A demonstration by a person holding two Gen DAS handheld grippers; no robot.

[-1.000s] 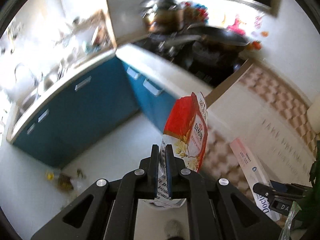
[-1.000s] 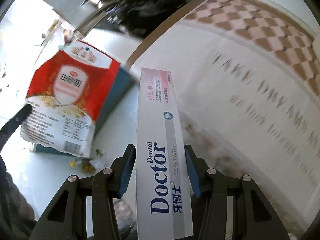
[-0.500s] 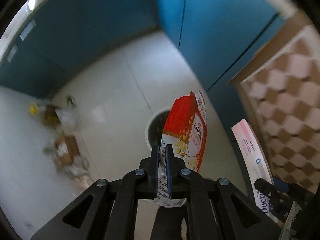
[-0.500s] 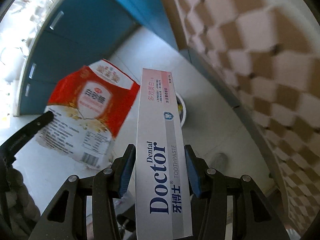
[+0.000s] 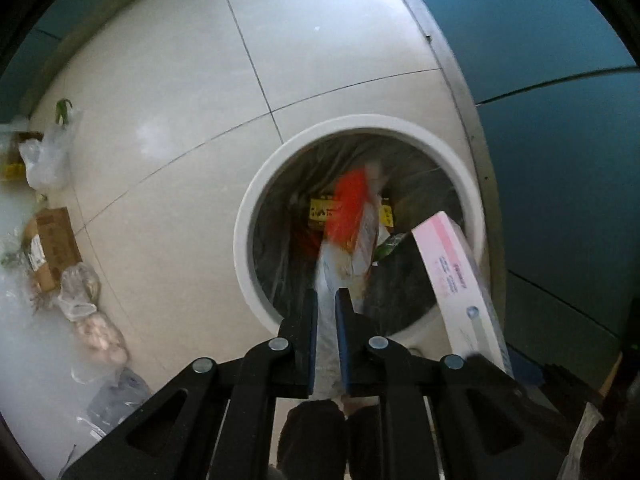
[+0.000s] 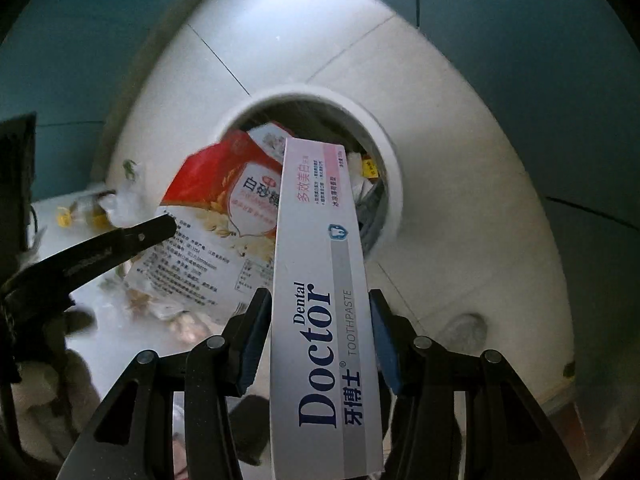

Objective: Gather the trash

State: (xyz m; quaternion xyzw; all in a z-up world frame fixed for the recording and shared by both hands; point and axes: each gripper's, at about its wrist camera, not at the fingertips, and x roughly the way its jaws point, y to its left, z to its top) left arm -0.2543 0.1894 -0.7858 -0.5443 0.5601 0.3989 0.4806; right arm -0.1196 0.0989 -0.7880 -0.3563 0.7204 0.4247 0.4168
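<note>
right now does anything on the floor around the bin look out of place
Yes. A scatter of loose items lies on the white tile floor, away from the round white bin: a cardboard box, clear plastic bags and a white bag with something green poking out. They sit in a loose line, not in the bin.

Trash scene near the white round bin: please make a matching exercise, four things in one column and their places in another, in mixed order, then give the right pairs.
Things:
1. red and white plastic food bag
2. long white and pink toothpaste box
3. round white trash bin with a clear liner
4. brown cardboard box

Places:
A. on the tiled floor, beside the blue cabinet
B. between the fingers of the left gripper, over the bin
C. lying on the floor among plastic bags
D. held in the right gripper

Pairs: 1-B, 2-D, 3-A, 4-C
</note>
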